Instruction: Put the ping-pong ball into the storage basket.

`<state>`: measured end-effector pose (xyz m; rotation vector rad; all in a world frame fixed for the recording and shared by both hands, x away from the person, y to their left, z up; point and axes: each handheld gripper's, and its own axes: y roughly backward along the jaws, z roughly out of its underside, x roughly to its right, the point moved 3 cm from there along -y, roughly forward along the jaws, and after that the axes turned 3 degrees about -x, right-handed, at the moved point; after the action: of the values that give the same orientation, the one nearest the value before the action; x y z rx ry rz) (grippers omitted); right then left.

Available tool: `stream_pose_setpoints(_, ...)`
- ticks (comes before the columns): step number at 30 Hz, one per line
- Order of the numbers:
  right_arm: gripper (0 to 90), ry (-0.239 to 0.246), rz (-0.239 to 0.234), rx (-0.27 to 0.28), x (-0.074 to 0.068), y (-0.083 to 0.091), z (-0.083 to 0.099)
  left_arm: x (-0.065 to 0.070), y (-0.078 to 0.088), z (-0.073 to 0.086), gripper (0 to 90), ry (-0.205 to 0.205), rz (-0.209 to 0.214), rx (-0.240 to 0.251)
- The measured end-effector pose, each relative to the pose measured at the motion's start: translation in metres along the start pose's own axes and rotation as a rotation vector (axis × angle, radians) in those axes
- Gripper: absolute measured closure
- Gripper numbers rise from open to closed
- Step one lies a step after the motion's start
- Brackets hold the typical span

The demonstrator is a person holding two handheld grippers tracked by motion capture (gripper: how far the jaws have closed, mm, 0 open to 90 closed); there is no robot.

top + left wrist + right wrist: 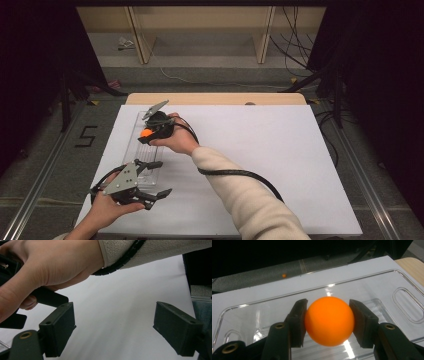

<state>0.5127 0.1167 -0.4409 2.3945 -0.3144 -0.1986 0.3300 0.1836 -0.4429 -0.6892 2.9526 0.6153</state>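
Right hand (176, 140) hides most of orange ball (146, 133); clear tray (131, 146) partly covered.

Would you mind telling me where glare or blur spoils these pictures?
Right gripper view: bright glare streaks on the clear plastic tray around the sharp orange ball. Left gripper view: the near hand is soft. High view: evenly lit white tabletop, dark surroundings.

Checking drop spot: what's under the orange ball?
The clear plastic tray on the white table. The orange ball, in the right tongs, covers the spot directly beneath.
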Motion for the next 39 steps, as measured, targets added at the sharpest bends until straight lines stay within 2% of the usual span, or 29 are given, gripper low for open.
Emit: stream_pose_setpoints(39,51.1,0.0,-0.005,-0.022,-0.0017,-0.0078,0.0065,0.0,0.0001,-0.0001,16.9,0.002,0.0,0.003)
